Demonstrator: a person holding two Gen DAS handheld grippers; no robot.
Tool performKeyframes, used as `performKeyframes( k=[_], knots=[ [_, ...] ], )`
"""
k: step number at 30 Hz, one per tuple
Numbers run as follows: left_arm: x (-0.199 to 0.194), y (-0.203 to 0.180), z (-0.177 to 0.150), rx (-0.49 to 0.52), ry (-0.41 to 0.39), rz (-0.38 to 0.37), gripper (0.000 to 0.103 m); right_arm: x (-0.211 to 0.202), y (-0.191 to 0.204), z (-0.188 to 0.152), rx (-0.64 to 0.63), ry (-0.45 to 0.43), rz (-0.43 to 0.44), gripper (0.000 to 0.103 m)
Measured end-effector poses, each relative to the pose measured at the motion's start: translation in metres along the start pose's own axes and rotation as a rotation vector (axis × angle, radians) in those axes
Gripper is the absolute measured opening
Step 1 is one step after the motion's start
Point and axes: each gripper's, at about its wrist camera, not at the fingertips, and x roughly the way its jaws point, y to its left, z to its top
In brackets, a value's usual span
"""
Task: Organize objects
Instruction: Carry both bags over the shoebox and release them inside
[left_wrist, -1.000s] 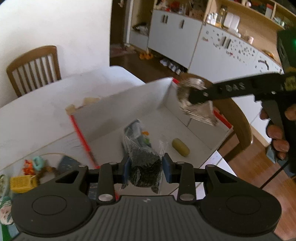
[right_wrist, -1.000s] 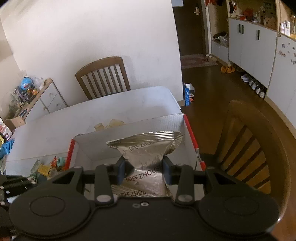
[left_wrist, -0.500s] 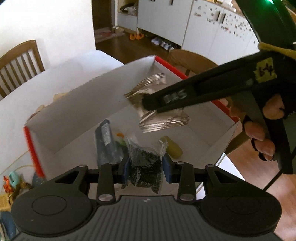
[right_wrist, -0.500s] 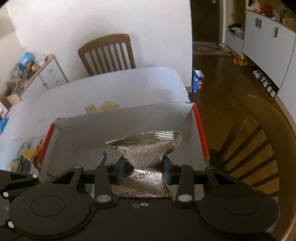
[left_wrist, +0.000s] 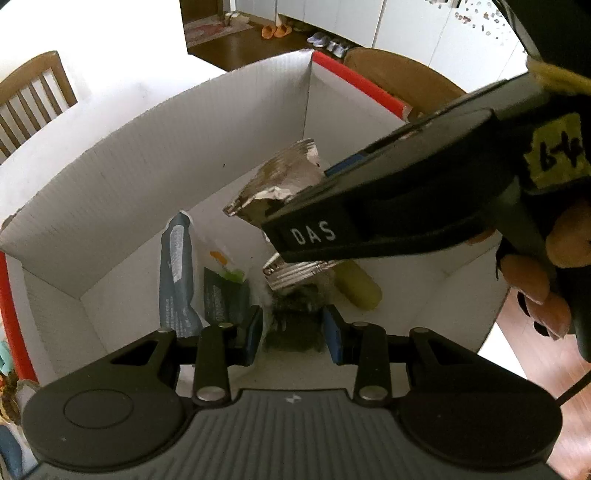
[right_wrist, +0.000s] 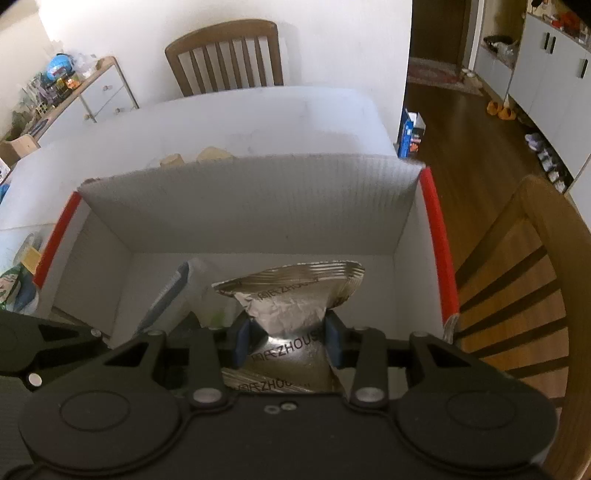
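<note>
A white cardboard box (left_wrist: 184, 147) with red-edged rims stands on the white table; it also shows in the right wrist view (right_wrist: 258, 203). My left gripper (left_wrist: 293, 330) is shut on a clear bag of dark bits (left_wrist: 295, 321), low inside the box. My right gripper (right_wrist: 286, 341) is shut on a silver foil packet (right_wrist: 291, 291), held inside the box just above the left gripper; the packet also shows in the left wrist view (left_wrist: 284, 177). On the box floor lie a blue-grey sachet (left_wrist: 175, 266), a dark packet (left_wrist: 223, 295) and a yellow-green oblong object (left_wrist: 356, 284).
Small toys and clutter (right_wrist: 22, 269) lie on the table left of the box. A wooden chair (right_wrist: 225, 55) stands behind the table, another (right_wrist: 524, 277) right of the box. A cabinet row (right_wrist: 546, 74) lines the far right wall.
Both grippers have moved down into the box with their loads. The right gripper and foil packet have come in over the left gripper.
</note>
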Motion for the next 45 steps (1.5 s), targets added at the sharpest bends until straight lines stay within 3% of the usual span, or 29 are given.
performKeyframes(
  k=[10, 16, 20, 32, 45],
  knots=[
    [0.000, 0.004, -0.003, -0.014, 0.002, -0.013, 0.036, 0.011, -0.004, -0.002, 0.023, 0.022, -0.018, 0.041],
    [-0.013, 0.007, -0.009, -0.028, -0.032, -0.015, 0.051, 0.002, -0.005, 0.002, 0.035, 0.009, -0.004, 0.047],
    [-0.026, 0.007, -0.013, -0.034, -0.056, -0.023, 0.051, -0.014, -0.003, 0.001, 0.027, -0.024, 0.008, 0.054],
    [-0.073, 0.009, -0.020, -0.043, -0.164, -0.026, 0.051, -0.066, -0.005, -0.003, 0.062, -0.103, 0.056, 0.061],
    [-0.118, 0.024, -0.039, -0.061, -0.286, -0.030, 0.052, -0.110, 0.032, -0.016, 0.029, -0.187, 0.070, 0.068]
  ],
)
